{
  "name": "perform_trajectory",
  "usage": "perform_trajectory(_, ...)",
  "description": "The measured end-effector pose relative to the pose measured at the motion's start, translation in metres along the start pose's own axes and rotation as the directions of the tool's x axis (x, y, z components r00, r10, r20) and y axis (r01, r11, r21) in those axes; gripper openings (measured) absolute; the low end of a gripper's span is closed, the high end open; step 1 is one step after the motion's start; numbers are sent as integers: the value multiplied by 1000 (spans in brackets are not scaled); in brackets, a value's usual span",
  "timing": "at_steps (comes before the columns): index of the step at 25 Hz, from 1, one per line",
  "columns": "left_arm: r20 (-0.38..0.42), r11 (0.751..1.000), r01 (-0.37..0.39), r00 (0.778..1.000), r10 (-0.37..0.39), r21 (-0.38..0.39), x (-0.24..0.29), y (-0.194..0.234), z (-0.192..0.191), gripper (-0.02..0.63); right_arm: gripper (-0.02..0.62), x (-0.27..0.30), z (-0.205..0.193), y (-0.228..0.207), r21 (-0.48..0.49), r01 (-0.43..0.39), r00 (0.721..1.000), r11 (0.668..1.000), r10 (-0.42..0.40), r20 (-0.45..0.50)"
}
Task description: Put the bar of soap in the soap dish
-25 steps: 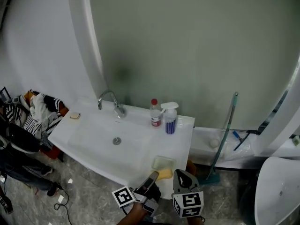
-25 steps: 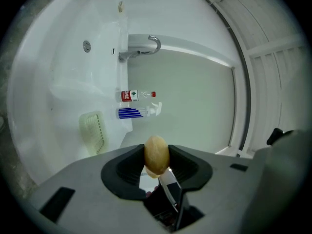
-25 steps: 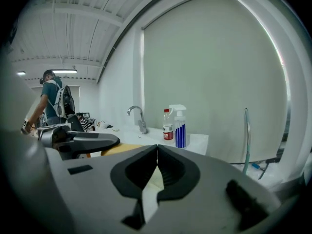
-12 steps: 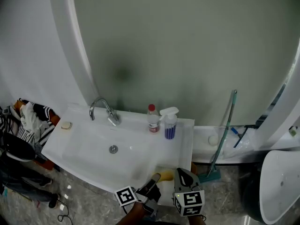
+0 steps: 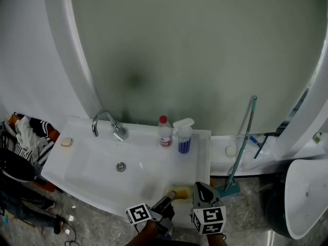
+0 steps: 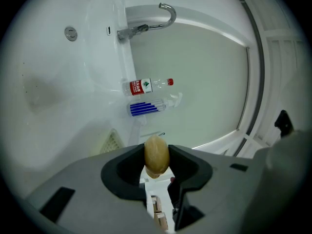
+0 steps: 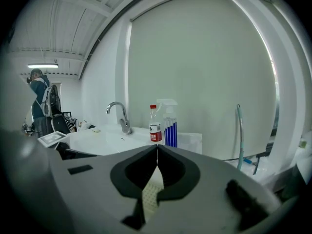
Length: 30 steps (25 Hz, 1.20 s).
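A yellowish bar of soap (image 6: 156, 156) is pinched between the jaws of my left gripper (image 6: 157, 159), which is shut on it. In the head view that gripper (image 5: 170, 195) holds the soap (image 5: 179, 194) over the near right corner of the white sink (image 5: 92, 163). The pale ribbed soap dish (image 6: 113, 141) lies on that corner, just left of the soap in the left gripper view. My right gripper (image 5: 198, 187) hovers close to the right of the soap. Its tips (image 7: 157, 148) meet with nothing between them, and the dish (image 7: 151, 195) shows below them.
A chrome faucet (image 5: 105, 122), a red-capped bottle (image 5: 164, 132) and a blue spray bottle (image 5: 183, 136) stand along the sink's back edge. A small pale object (image 5: 66, 142) lies at its left corner. Clothes (image 5: 25, 137) hang at left. A teal-handled tool (image 5: 240, 152) leans at right.
The head view has swung so the sink sits higher and farther left. Both grippers have shifted slightly and sunk at the sink's near right corner. The left one still holds the soap.
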<state>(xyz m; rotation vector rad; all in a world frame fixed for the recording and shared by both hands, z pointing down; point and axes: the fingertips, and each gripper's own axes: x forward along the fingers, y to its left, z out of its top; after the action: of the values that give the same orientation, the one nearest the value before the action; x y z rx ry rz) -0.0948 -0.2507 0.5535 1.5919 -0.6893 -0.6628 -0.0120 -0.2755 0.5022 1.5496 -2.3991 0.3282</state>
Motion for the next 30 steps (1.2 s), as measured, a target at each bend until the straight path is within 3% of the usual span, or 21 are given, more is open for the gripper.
perform_trajectory(10, -93, 991, -101, 990, 109, 88, 11, 31, 4, 156, 12, 8, -5, -12, 21, 57, 998, 998, -57, -12)
perform_trajectory(20, -172, 979, -166, 967, 186, 120, 25, 51, -2, 156, 12, 7, -15, -25, 36, 113, 993, 993, -112, -30)
perform_trajectory(30, -208, 980, -162, 961, 183, 115, 40, 48, -5, 156, 12, 7, -21, -35, 51, 147, 988, 988, -145, -43)
